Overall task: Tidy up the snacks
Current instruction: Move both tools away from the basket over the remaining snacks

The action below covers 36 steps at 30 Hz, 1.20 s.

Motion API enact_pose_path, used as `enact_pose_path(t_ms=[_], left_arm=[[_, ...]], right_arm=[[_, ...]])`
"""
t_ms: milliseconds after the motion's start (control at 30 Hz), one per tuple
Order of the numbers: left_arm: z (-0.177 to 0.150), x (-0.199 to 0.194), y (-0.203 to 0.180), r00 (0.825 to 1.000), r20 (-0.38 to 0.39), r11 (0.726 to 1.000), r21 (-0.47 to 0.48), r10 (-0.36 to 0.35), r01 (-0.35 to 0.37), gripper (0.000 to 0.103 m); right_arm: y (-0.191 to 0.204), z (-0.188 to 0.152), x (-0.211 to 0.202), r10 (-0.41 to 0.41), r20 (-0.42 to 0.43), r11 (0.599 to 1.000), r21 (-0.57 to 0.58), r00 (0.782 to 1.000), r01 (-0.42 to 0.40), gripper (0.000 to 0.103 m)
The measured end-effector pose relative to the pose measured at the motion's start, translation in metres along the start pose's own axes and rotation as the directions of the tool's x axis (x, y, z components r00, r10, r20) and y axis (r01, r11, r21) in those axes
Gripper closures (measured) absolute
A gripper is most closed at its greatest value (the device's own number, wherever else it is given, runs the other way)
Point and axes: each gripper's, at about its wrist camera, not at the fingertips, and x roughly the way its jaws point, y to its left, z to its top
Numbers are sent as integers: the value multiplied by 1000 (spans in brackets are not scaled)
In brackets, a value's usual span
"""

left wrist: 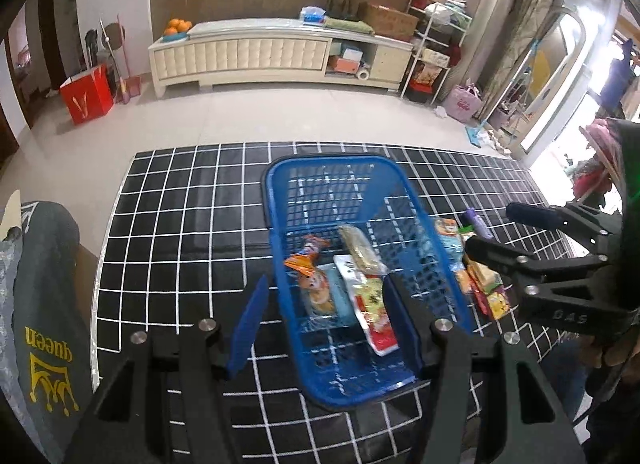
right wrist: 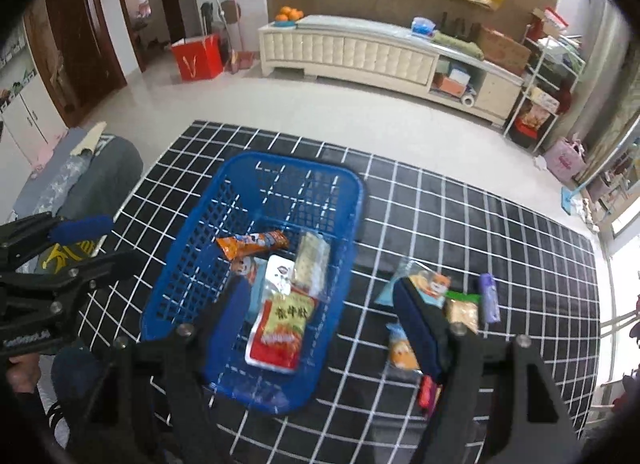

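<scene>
A blue mesh basket point(left wrist: 280, 200) point(right wrist: 192, 240) stands on the black grid tablecloth. It holds an orange packet point(left wrist: 306, 256) point(right wrist: 252, 244), a pale cracker bar point(left wrist: 360, 250) point(right wrist: 312, 260), a red-and-yellow pouch point(left wrist: 374, 308) point(right wrist: 280, 328) and a light-blue snack pack point(left wrist: 320, 296). More snacks lie on the cloth to its right: a cat-print pack point(right wrist: 432, 284), a purple tube point(right wrist: 490, 298) point(left wrist: 478, 224) and small packets point(left wrist: 488, 288) point(right wrist: 402, 350). My left gripper point(left wrist: 324, 324) is open and empty above the basket's near end. My right gripper point(right wrist: 320, 324) is open and empty, straddling the basket's right rim.
The tablecloth point(left wrist: 180, 224) point(right wrist: 460, 224) ends at the far table edge. A grey "queen" garment point(left wrist: 48, 304) point(right wrist: 100, 176) lies at the left. Beyond are a tiled floor, a cream cabinet point(left wrist: 260, 56), a red bag point(left wrist: 86, 94) and shelving point(left wrist: 432, 56).
</scene>
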Motion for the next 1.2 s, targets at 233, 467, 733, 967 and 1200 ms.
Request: enact_pose_path(t_ms=[233, 467, 733, 967, 1200], left_arm=[[-11, -20, -36, 1000, 28, 999, 53, 6, -7, 46], [-18, -27, -79, 999, 47, 995, 97, -15, 11, 46], [-24, -20, -131, 998, 36, 988, 151, -51, 45, 46], [-28, 0, -180, 998, 11, 977, 204, -57, 53, 46], [-32, 29, -216, 998, -31, 974, 217, -56, 62, 39]], right_arm=[[-23, -24, -39, -14, 49, 999, 40, 999, 12, 25], [-55, -51, -62, -27, 68, 995, 102, 997, 20, 25], [-98, -81, -78, -43, 75, 986, 162, 996, 30, 25], [-140, -102, -79, -52, 59, 978, 206, 997, 39, 25], [-176, -125, -60, -44, 13, 970, 241, 999, 40, 23]])
